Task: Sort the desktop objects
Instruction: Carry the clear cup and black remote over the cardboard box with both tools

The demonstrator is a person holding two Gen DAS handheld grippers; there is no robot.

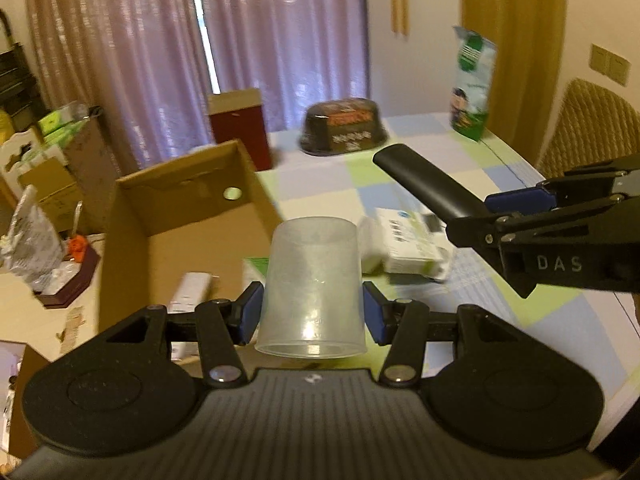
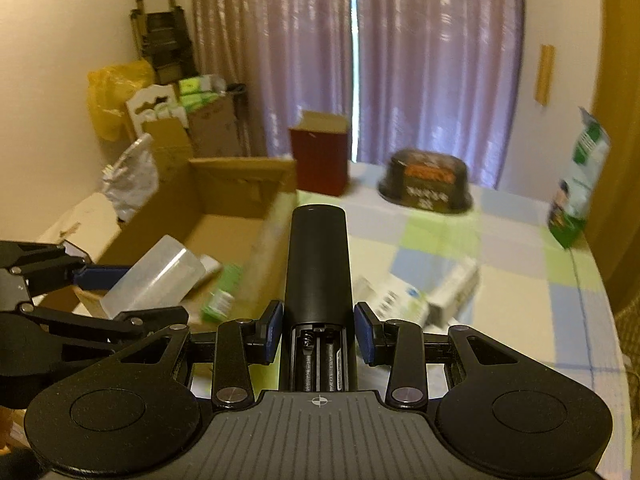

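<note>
Translucent plastic cup (image 1: 312, 292) gripped in our left tool (image 1: 311, 316), above the cardboard box's (image 1: 192, 200) near edge; right tool (image 2: 318, 330) clamps a black remote (image 2: 318, 264) over the checked table (image 2: 520, 280); white cartons (image 2: 420, 296) beyond

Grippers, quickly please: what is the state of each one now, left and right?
Left gripper: closed on the translucent plastic cup.
Right gripper: closed on the black remote control, whose battery compartment is open.
</note>
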